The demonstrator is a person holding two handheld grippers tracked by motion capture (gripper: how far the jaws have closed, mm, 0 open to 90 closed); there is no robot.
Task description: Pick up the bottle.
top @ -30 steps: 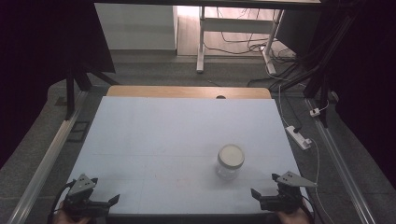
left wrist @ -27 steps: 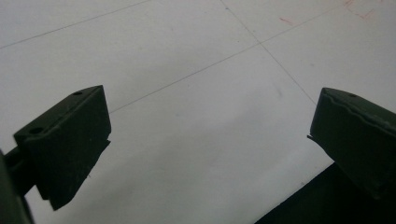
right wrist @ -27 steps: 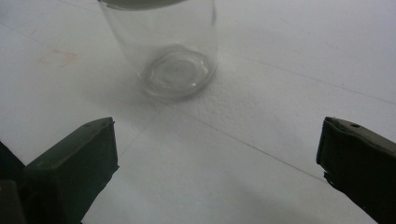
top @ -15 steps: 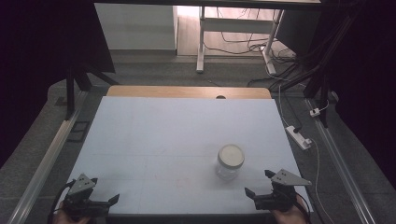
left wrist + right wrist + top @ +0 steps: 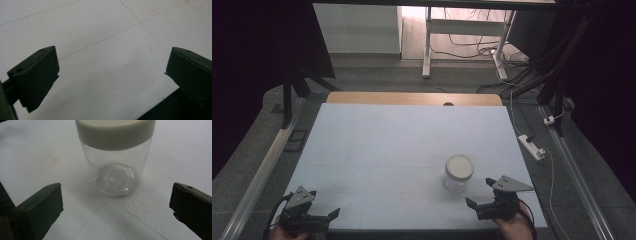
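Jar unmoved, right hand-held gripper nearer it, jaws wide, empty

Left gripper: two black jaws set wide apart, nothing between them. Below: white table surface, thin ruled lines crossing upper right, faint red marks near top right corner. Dark area past table edge at bottom right.
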